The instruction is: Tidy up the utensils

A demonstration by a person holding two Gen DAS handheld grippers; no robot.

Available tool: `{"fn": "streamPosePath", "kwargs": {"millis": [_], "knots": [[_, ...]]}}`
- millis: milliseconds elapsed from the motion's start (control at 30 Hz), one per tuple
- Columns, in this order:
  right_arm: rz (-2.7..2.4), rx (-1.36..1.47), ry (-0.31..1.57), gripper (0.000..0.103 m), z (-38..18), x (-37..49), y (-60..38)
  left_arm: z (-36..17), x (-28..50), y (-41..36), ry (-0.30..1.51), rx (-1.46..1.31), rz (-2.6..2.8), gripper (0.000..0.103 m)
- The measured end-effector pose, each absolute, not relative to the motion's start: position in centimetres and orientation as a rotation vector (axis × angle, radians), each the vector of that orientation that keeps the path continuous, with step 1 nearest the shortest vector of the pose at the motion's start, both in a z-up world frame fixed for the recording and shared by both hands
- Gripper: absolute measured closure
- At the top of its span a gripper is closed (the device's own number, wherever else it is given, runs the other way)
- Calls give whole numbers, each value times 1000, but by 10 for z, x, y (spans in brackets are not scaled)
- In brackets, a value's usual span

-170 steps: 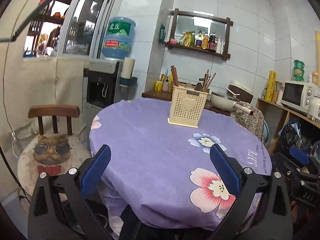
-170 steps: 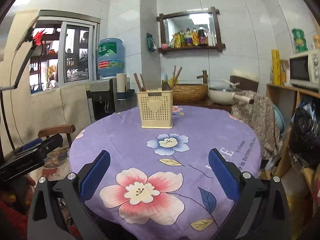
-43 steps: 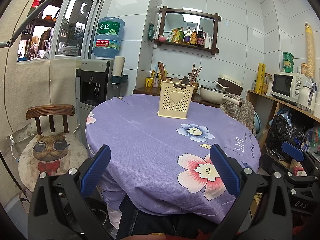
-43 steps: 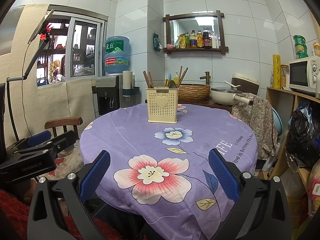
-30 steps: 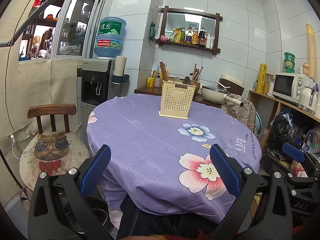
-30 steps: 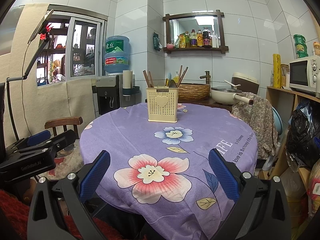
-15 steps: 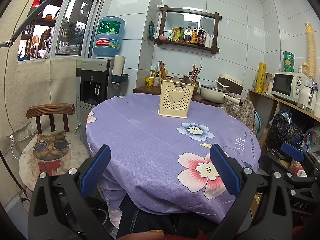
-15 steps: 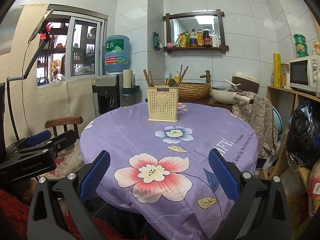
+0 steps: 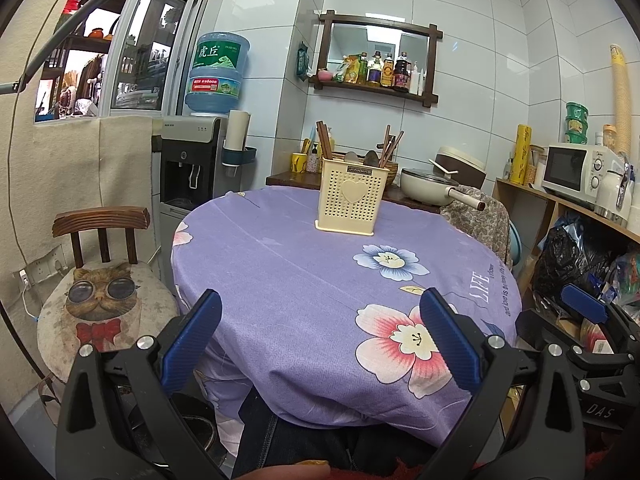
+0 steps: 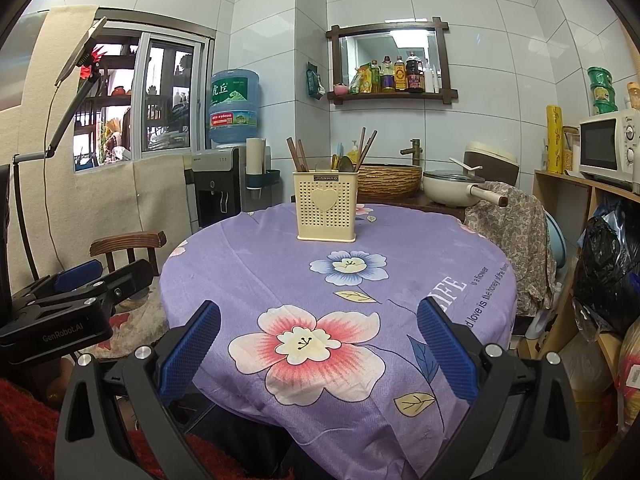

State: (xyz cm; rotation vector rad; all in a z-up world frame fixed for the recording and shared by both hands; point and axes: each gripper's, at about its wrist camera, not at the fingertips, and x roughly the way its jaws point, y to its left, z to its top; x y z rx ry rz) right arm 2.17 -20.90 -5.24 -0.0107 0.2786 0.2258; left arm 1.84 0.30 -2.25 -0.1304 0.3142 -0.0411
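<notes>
Two readable labels: utensil holder (image 10: pixel 326 206) "JIANHAO", tablecloth (image 10: pixel 420 264) "LIFE".

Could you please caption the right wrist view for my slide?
Open right gripper faces a cream utensil holder on the purple floral tablecloth.

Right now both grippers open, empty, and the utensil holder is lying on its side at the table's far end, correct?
Not quite. The utensil holder stands upright, as the right wrist view shows. The rest holds: left gripper and right gripper are open and empty; the holder sits at the table's far end.
</notes>
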Motion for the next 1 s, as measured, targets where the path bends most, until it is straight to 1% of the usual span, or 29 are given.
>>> {"fn": "streamPosePath", "kwargs": {"millis": [1000], "knots": [[227, -11, 283, 6, -54, 22, -209, -25, 17, 3, 315, -130, -37, 6]]}}
